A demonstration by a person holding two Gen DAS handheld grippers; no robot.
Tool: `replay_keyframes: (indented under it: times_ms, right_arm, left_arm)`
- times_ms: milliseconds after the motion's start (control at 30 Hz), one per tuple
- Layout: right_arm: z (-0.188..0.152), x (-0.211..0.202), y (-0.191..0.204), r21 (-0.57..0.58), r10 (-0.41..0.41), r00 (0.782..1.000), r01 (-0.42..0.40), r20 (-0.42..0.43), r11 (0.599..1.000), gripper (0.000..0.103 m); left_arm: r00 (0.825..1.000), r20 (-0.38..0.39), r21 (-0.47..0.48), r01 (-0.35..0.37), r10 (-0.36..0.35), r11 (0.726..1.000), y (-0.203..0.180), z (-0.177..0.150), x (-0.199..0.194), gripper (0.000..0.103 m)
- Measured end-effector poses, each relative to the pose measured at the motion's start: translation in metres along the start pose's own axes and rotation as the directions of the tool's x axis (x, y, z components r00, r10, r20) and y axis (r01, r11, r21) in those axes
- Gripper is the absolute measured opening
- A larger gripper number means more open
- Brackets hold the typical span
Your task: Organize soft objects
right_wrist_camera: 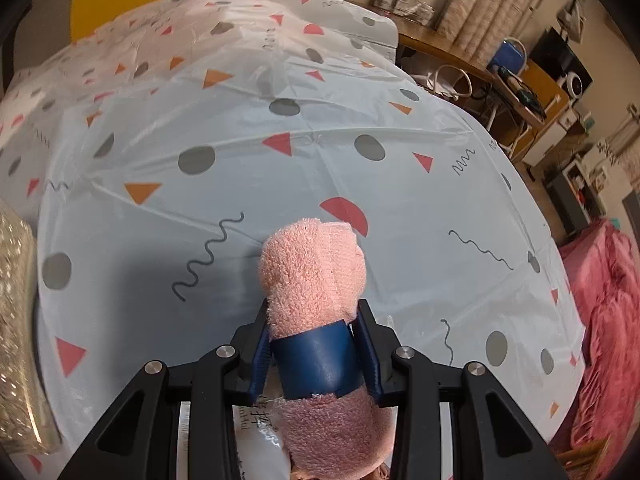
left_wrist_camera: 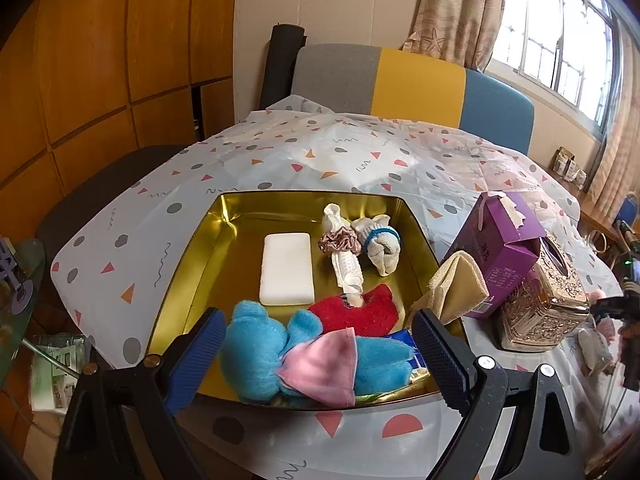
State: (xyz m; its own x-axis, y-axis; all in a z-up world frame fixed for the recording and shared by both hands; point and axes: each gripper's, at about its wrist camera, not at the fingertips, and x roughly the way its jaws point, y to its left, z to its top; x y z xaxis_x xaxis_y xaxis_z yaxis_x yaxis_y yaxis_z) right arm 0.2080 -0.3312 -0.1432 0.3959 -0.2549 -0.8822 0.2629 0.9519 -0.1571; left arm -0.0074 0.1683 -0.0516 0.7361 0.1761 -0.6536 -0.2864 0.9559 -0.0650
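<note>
We've got the right gripper [right_wrist_camera: 316, 354] clamped on a rolled pink towel [right_wrist_camera: 314, 270] w/ a navy band around it (fingers at the band), held above the patterned tablecloth [right_wrist_camera: 240, 152] on the surface. Left gripper [left_wrist_camera: 316, 344] is wide open, nothing in it, hovering over the gold tin [left_wrist_camera: 224, 240], which holds a blue plush [left_wrist_camera: 256, 352], white sponge [left_wrist_camera: 286, 268], red cloth [left_wrist_camera: 360, 312] & rolled socks [left_wrist_camera: 380, 246].

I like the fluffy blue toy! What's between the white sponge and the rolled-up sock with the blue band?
In the left wrist view, a long white cloth roll with a frilly brown scrunchie around it lies between the white sponge and sock.
</note>
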Motion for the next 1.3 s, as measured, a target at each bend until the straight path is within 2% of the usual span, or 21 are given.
replay_keyframes:
  times_ms: [300, 500, 667, 833, 1000, 1100, 1200, 1300]
  right_arm:
    - [0.015, -0.040, 0.003, 0.044, 0.072, 0.993, -0.076, 0.096, 0.996, 0.038]
    - [0.029, -0.077, 0.016, 0.029, 0.176, 0.970, -0.184, 0.165, 0.983, 0.038]
    - [0.028, -0.100, 0.022, 0.002, 0.230, 0.953, -0.235, 0.198, 0.972, 0.038]
    - [0.021, -0.125, -0.011, 0.026, 0.231, 0.944, -0.244, 0.237, 0.970, 0.038]
    - [0.022, -0.129, -0.041, 0.082, 0.249, 0.945, -0.271, 0.213, 0.959, 0.038]
    - [0.022, -0.135, -0.020, 0.042, 0.292, 0.933, -0.307, 0.211, 0.951, 0.038]
    - [0.022, -0.147, 0.027, -0.046, 0.366, 0.908, -0.364, 0.206, 0.930, 0.038]
    - [0.021, -0.168, 0.086, -0.156, 0.453, 0.868, -0.428, 0.204, 0.890, 0.038]
  left_arm:
    - [1.000, 0.009, -0.016, -0.020, 0.020, 1.000, 0.009, 0.001, -0.004, 0.095]
    - [1.000, 0.009, -0.023, -0.022, 0.023, 0.999, 0.011, 0.001, -0.004, 0.095]
    - [1.000, 0.023, -0.035, -0.018, 0.019, 0.999, 0.016, 0.002, -0.006, 0.095]
    - [1.000, 0.017, -0.063, -0.024, 0.025, 0.998, 0.025, 0.003, -0.002, 0.095]
    - [0.999, 0.004, -0.059, -0.036, 0.036, 0.998, 0.025, 0.001, 0.004, 0.095]
    - [0.999, 0.002, -0.040, -0.043, 0.043, 0.998, 0.022, 0.001, 0.004, 0.095]
    - [0.999, 0.001, -0.046, -0.047, 0.047, 0.998, 0.024, 0.001, 0.002, 0.095]
    - [0.998, 0.003, -0.048, -0.060, 0.060, 0.997, 0.028, 0.001, 0.000, 0.095]
